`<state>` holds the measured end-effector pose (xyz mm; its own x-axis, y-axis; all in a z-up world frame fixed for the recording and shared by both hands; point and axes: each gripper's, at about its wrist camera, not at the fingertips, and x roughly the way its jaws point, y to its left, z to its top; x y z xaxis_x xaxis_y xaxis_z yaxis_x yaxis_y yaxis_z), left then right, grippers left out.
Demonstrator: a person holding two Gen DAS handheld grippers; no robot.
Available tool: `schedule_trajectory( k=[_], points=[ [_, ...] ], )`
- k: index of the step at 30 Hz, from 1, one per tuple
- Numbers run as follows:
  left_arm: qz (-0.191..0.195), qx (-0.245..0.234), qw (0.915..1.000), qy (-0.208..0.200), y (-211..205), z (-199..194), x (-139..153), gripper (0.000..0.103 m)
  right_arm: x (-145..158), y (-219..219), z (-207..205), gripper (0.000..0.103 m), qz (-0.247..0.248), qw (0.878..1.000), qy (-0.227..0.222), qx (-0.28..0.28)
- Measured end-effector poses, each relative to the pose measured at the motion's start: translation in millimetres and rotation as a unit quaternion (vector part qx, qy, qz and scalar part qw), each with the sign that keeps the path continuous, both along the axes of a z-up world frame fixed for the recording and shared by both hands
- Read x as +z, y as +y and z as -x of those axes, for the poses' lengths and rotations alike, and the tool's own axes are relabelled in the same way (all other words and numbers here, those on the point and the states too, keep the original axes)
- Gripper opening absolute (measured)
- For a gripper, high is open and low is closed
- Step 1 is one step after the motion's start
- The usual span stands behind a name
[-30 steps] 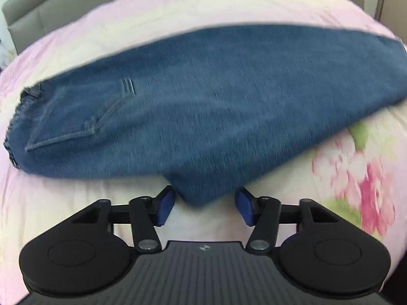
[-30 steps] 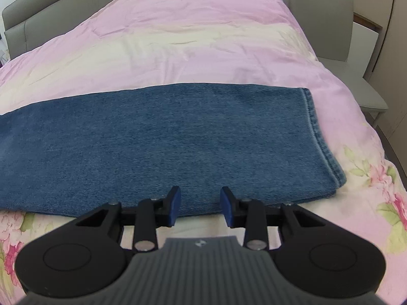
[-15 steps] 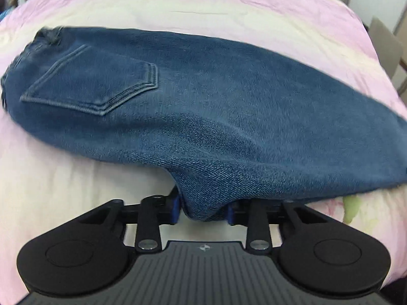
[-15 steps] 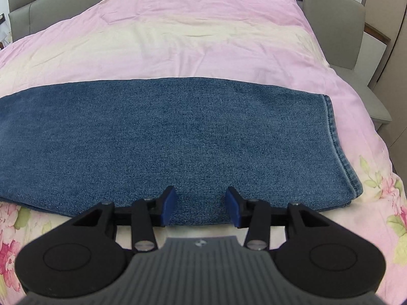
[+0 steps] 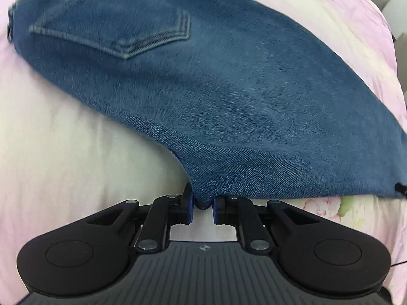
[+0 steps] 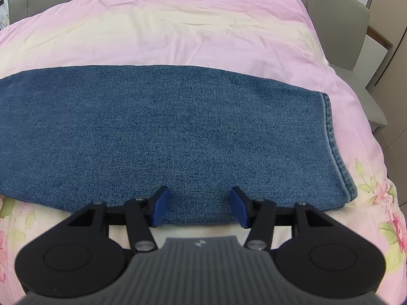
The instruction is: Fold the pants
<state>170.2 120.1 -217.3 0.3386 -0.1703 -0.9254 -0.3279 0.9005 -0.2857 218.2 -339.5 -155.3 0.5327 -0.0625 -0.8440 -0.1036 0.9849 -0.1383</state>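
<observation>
Jeans [image 5: 229,106]: left gripper [image 5: 202,202] just closed on crotch point; right gripper [image 6: 199,207], widening empty at their near edge, awaits its hold.

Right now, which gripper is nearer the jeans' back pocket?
Left. The left gripper is shut on the crotch point of the jeans, with the back pocket just beyond. The right gripper stands open at the leg's near edge, by the hem.

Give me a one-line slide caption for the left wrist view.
Left gripper pinching the crotch point of the jeans, back pocket up, on a pink bedspread.
</observation>
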Motion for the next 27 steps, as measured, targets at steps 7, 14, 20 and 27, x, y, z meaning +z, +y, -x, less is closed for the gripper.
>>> schedule_trajectory(
  k=[7, 14, 20, 27],
  points=[
    [-0.006, -0.019, 0.9989, 0.043, 6, 15, 12, 0.000, -1, -6, -2, 0.059, -0.004, 1.000, 0.004, -0.010],
    [-0.025, -0.065, 0.9959, -0.057, 7, 32, 68, 0.008, 15, -3, 10, 0.058, -0.008, 1.000, -0.015, -0.001],
    [-0.100, -0.074, 0.9851, -0.119, 14, -13, 90, 0.018, 32, -4, 12, 0.058, -0.001, 0.999, -0.032, 0.012],
    [-0.142, -0.066, 0.9855, -0.066, 53, -87, 53, 0.013, 21, 0, -16, 0.057, -0.015, 0.999, -0.028, 0.014]
  ],
)
